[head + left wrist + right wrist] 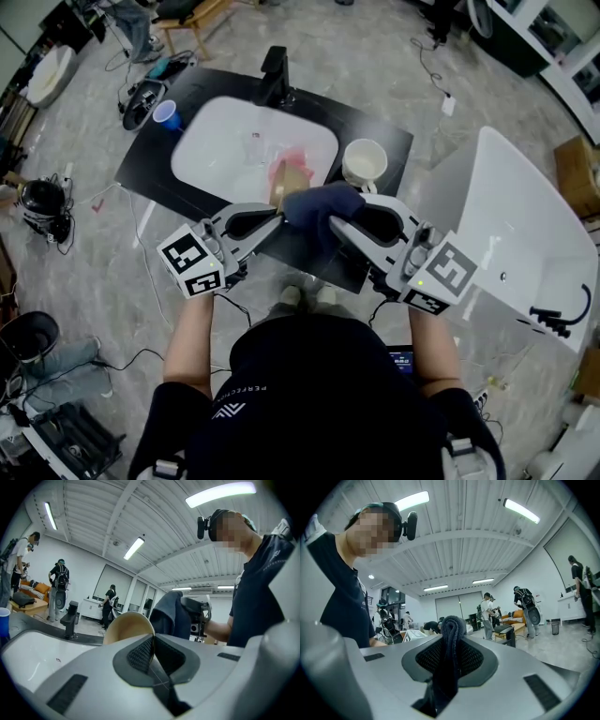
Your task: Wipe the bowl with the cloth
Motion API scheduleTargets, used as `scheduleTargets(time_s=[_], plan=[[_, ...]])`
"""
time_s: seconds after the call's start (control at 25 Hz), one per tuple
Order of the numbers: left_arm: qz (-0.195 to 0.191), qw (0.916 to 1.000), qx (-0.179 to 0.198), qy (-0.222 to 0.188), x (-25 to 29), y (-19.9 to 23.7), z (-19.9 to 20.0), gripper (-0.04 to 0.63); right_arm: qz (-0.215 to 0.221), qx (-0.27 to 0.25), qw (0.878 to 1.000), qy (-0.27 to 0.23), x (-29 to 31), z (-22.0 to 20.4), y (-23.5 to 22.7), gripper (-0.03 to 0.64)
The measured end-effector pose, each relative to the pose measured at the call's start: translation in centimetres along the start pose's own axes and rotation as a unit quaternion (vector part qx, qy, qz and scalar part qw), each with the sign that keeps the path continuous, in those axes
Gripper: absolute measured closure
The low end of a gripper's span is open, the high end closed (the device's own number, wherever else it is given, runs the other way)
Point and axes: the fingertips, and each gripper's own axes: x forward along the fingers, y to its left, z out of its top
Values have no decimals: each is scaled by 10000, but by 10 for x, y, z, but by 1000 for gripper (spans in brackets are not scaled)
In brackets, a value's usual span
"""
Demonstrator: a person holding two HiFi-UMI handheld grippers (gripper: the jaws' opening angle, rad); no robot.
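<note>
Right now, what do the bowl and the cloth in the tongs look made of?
The bowl: tan, matte, thin-walled where its rim shows edge-on; probably paper or thin wood, I cannot tell which. The cloth: dark blue soft fabric, matte, bunched in thick folds; likely towel-like.

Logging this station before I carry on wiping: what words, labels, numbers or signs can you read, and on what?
"PERFECT", upside down, with the rest blurred: on the person's black shirt.
Left marker cube and right marker cube: square patterns only, no letters.
Small mark in the sink: too small to read.
Bowl and cloth: no print visible.
</note>
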Motion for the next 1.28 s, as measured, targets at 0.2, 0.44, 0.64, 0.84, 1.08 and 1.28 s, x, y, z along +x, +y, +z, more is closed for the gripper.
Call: scheduleTargets(time_s=[0.2,0.44,0.64,0.84,1.08,1.28], plan=[[196,9993,-246,-194,4,2,3,580,-28,142,9998,-158,0,0,-1,528],[-117,9983,-459,-343,8,-10,10,580,-249,102,9992,-304,7,-3,-11,528],[-471,9983,-215,-248,7,-26,12,580,-541,-122,9981,-253,7,-5,-19,528],[-846,9961,55,-233,4,-45,20,580,-779,-307,9963,-187,0,-5,-25,528],[-1186,9926,244,-134,1,-56,23,579,-864,-288,9955,-243,-4,-1,-30,528],[-1263,9909,455,36,1,-57,24,580,-949,-324,9947,-215,-6,-1,-35,528]])
